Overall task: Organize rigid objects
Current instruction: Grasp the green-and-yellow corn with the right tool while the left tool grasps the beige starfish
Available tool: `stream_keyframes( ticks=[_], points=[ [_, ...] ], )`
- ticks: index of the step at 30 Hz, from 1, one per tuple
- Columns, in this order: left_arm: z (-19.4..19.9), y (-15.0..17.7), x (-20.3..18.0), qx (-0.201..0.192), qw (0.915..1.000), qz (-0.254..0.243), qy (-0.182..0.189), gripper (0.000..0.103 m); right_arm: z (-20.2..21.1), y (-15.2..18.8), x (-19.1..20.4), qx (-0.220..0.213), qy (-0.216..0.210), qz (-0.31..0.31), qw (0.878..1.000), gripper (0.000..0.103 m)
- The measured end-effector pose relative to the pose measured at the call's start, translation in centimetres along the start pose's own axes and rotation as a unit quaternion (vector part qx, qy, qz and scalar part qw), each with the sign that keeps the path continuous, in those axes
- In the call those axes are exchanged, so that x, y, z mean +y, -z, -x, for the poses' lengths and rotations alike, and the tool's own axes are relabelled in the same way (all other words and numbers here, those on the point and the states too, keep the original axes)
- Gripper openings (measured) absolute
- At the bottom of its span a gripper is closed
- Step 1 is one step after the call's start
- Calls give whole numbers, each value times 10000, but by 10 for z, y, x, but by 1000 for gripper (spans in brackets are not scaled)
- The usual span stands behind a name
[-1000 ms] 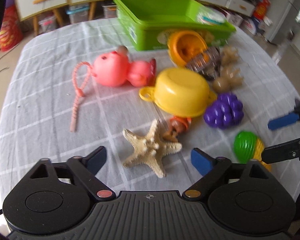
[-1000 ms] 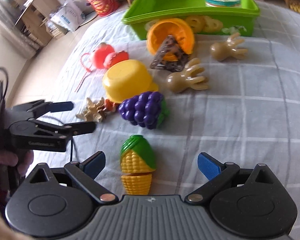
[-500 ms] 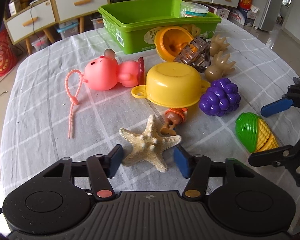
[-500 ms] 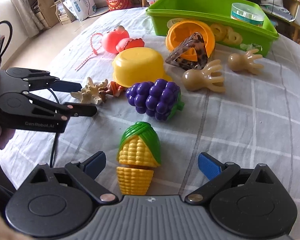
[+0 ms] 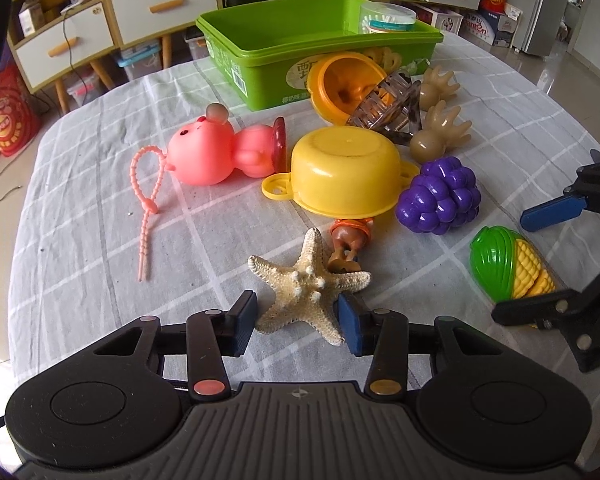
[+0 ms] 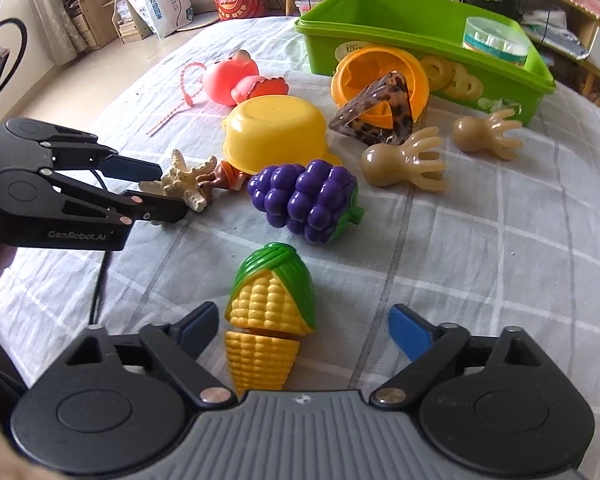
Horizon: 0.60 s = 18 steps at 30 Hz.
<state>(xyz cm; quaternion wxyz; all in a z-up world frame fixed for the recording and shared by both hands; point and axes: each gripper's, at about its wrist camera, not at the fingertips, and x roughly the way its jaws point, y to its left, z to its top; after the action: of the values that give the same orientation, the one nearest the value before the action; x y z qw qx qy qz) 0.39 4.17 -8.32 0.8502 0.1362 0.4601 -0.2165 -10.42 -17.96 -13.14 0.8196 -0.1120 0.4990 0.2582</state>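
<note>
Near edge of the table, between the left tongs: starfish [image 5: 309, 285], lying flat on the checked cloth [image 5: 80, 200].
Left gripper [image 5: 296, 318]: jaws narrowed around the starfish, the right pad against one arm, the left pad just beside another; whether it truly grips, I cannot tell.
Right gripper [image 6: 300, 326]: jaws spread wide, low over the toy corn [image 6: 270, 312], one finger on each side, touching nothing.
Toy corn: near the table's right edge, split in two pieces that lie end to end.
Small brown figure [image 5: 346, 242]: touching the starfish's far side, its head under the rim of the yellow pot [image 5: 342, 172].
Yellow pot: upside down, mid-table.
Purple grapes [image 5: 440, 196]: just right of the pot.
Pink piglet toy [image 5: 216, 152]: on its side, left of the pot, with a pink beaded strap [image 5: 146, 204] beyond it.
Two tan hand-shaped toys [image 5: 440, 136]: behind the grapes.
Orange cup [image 5: 340, 84]: tipped over, a brown hair clip [image 5: 388, 108] at its mouth.
Green bin [image 5: 260, 48]: at the far edge, a round tub [image 5: 388, 18] inside it.
</note>
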Motion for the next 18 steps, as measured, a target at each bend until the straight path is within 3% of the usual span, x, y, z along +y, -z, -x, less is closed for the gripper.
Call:
stream_keyframes(
  ticks=[2,7,18],
  points=[
    [0,0,0,3,10000,-15,-7,49,1,-1,1,-29,31,47,10000,62],
    [3,-3,-1,-25,10000,-32,6,48,5,-3,2,-102,28,89,9999,31],
    [13,-9,-3,-91,9993,110,334,44,14,-10,-4,-141,-284,-199,9993,30]
  ],
)
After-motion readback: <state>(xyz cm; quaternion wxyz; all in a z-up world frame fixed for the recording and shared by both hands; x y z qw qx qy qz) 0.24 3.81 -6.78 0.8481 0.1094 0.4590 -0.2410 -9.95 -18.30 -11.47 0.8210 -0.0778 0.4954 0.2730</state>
